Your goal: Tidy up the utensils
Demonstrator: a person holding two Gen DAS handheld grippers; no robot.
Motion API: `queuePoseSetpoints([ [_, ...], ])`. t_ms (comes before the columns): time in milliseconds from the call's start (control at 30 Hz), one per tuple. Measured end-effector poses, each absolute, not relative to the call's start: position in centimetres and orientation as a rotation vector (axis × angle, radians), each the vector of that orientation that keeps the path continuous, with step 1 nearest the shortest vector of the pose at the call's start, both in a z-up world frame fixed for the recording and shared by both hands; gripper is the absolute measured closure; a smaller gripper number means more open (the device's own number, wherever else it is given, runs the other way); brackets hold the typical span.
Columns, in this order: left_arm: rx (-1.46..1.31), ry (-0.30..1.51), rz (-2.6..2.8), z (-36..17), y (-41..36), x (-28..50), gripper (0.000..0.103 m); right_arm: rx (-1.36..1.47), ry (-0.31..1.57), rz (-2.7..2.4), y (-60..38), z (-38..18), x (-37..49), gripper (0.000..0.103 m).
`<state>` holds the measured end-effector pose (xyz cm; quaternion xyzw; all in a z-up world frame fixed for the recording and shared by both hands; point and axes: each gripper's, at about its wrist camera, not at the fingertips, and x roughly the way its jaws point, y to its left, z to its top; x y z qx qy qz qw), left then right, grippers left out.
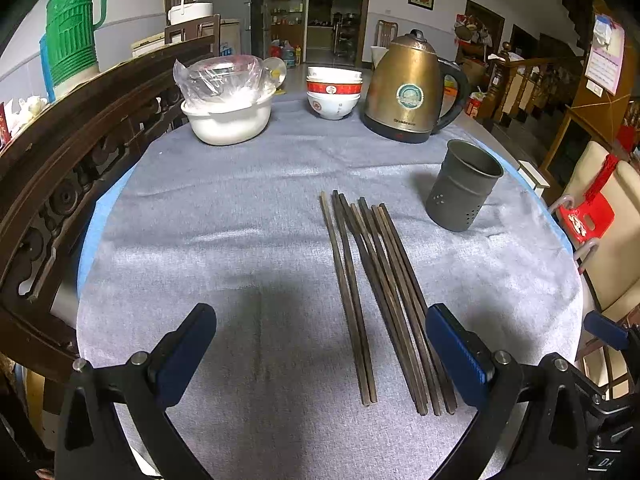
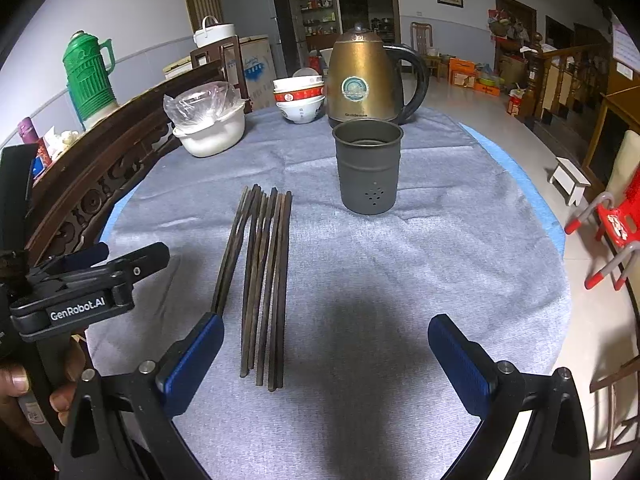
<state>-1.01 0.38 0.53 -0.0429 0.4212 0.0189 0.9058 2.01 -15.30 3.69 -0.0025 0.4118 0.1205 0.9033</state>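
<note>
table cloth may bunch under a scrape | holder cup upright, empty, could tip | chopsticks loose beside cup, roll, scatter | my left gripper, right gripper both spread wide, nothing held

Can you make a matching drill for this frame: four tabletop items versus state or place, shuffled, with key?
Items:
1. dark wooden chopsticks
2. grey perforated metal holder cup
3. brass-coloured electric kettle
4. white basin

States:
A. topped with a clear plastic bag
B. lying flat in a bundle on the grey cloth
C. upright and empty, nearer than the kettle
D. at the far edge, beside the stacked bowls

Pairs: 1-B, 2-C, 3-D, 4-A
</note>
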Motion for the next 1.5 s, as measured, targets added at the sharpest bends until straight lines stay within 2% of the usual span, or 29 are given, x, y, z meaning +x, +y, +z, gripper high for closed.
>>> queuePoseSetpoints([
  [1500, -0.085, 0.857, 0.019, 0.64, 0.24, -1.44, 0.0, -0.02, 0.831, 0.241, -15.03, 4.45, 2.11, 0.0],
])
